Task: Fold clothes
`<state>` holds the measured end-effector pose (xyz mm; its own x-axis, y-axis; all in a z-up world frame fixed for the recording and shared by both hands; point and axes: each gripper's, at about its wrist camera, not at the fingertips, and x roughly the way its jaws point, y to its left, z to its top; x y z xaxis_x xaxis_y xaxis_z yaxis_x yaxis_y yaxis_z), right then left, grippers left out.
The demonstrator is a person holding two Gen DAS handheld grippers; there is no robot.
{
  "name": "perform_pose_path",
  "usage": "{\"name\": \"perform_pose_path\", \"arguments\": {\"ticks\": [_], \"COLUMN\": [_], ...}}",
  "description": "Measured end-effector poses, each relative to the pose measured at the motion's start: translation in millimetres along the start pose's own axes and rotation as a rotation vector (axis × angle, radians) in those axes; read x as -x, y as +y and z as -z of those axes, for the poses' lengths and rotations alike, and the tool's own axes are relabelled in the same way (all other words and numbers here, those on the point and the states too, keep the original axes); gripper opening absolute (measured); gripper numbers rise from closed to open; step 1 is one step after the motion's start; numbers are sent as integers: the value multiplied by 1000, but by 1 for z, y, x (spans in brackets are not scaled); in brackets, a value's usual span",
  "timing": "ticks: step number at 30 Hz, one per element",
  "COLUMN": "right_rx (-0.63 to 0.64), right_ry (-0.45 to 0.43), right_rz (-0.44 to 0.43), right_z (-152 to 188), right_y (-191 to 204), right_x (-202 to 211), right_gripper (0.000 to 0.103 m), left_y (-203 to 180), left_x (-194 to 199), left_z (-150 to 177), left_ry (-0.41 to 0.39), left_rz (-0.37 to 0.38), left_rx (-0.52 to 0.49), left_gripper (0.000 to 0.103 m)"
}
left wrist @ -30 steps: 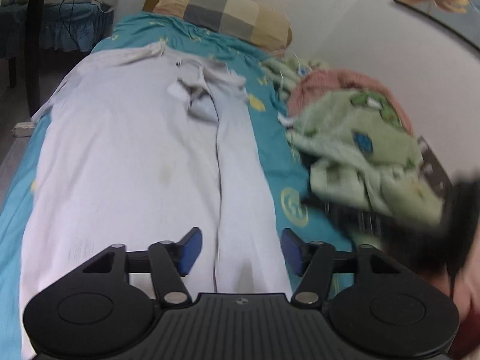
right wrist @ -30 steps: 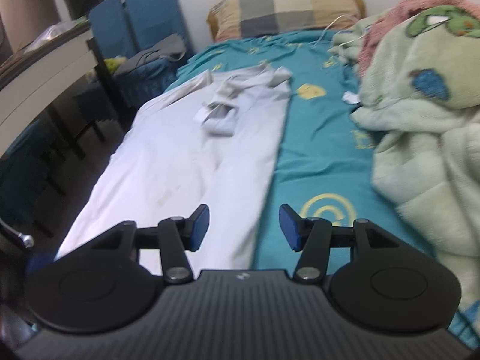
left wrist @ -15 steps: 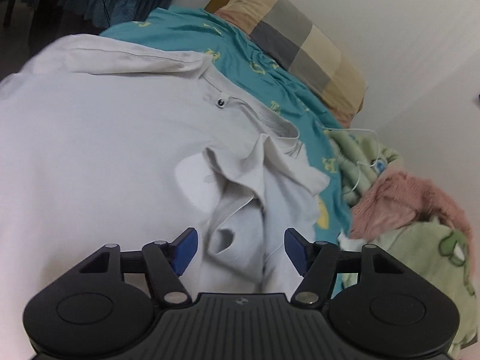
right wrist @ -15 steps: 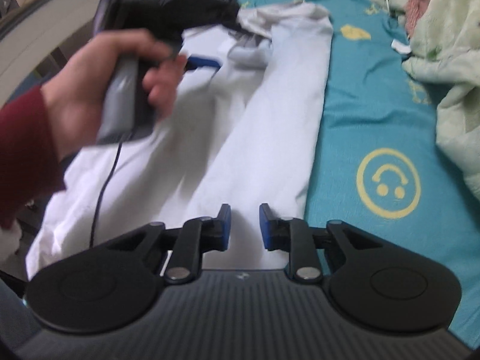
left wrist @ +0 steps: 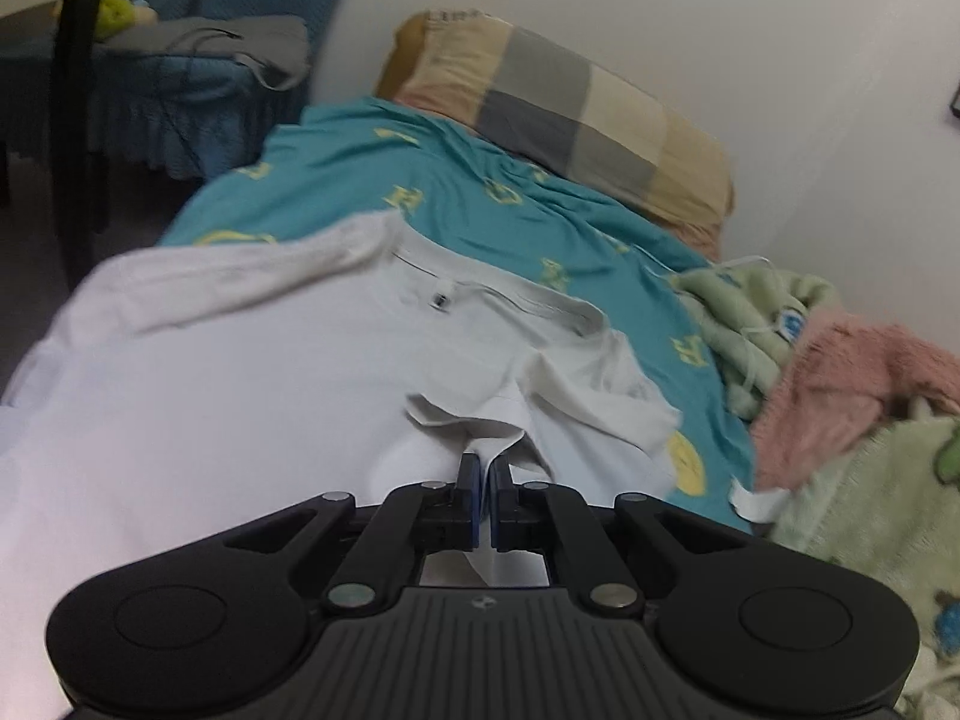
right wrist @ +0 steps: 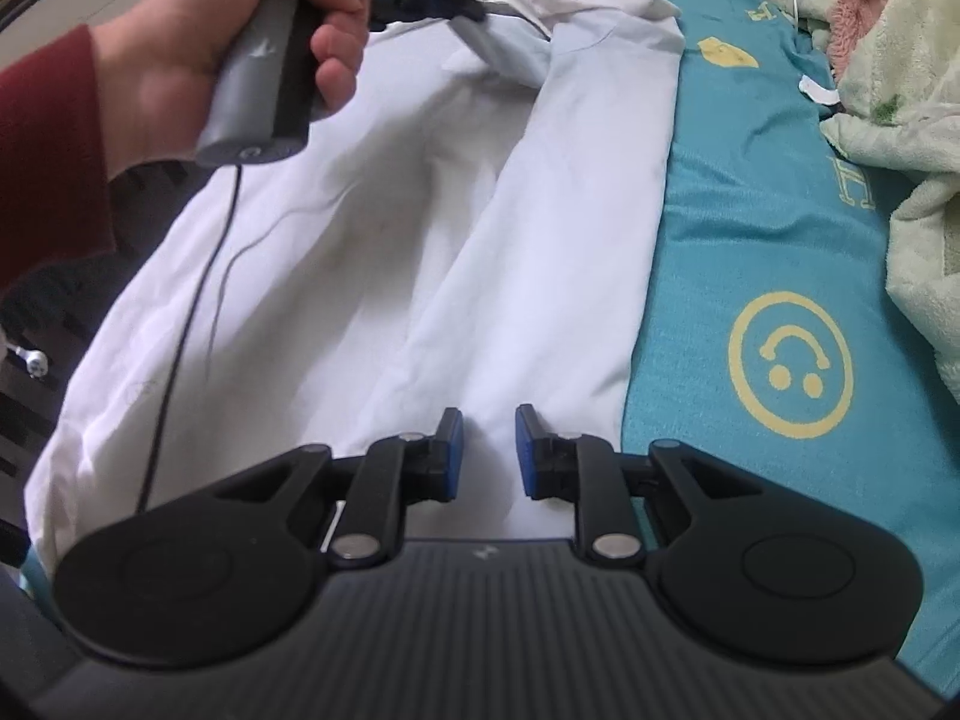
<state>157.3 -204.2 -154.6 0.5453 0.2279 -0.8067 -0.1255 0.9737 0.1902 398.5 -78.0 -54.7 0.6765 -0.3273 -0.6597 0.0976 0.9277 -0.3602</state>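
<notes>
1. Bed [right wrist: 750, 192]: white trousers [right wrist: 372, 228] lie full length, legs side by side; no fold across them shows.
2. Left gripper [left wrist: 485, 483]: pinching the turned-out pocket cloth.
3. Right gripper [right wrist: 485, 450]: spread above the cuffs.
4. Left view only: pillow [left wrist: 576, 114]. Right view only: left hand [right wrist: 198, 42].

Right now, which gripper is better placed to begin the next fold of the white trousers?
Left. The left gripper is already shut on the white trousers near the waistband, so it could lift at once. The right gripper is open over a trouser leg, gripping nothing.
</notes>
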Motion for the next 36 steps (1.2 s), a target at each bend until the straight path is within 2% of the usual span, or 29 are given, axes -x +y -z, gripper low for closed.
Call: {"name": "perform_pose_path", "arguments": {"ticks": [5,10,14,15,18,21,24,28,30,36], "right_rx": [0,8,0,2,10,19,24,4,-10,-47], "right_ry": [5,23,17,11,-13,-37,-74,-138,-176,-283], "right_rz": [3,6,2,3,6,8,5,1,-3,13], "right_z": [0,-1,-4,-5,-6,-7,-7,-8,-8,-6], "right_y": [-1,-3,-5,-5,-2,0,3,1,0,-6], "right_x": [-1,-12,-13,-12,-7,-2,5,20,30,54], "right_gripper": [23,22,20,21,23,23,23,23,23,25], "left_y": [20,31,28,26,21,16,7,-10,-20,-20], "left_x": [-20,-30,-13,-6,21,55,101,162,195,267], "left_z": [8,23,23,24,31,41,55,80,98,146], "left_ry": [36,51,54,55,40,36,15,-2,-21,-60], "left_rz": [-155,-156,-113,-105,-105,-116,-111,-110,-112,-107], "left_rx": [-71,-123,-133,-141,-172,-210,-231,-278,-289,-305], "left_gripper": [3,4,7,12,25,31,42,50,59,65]}}
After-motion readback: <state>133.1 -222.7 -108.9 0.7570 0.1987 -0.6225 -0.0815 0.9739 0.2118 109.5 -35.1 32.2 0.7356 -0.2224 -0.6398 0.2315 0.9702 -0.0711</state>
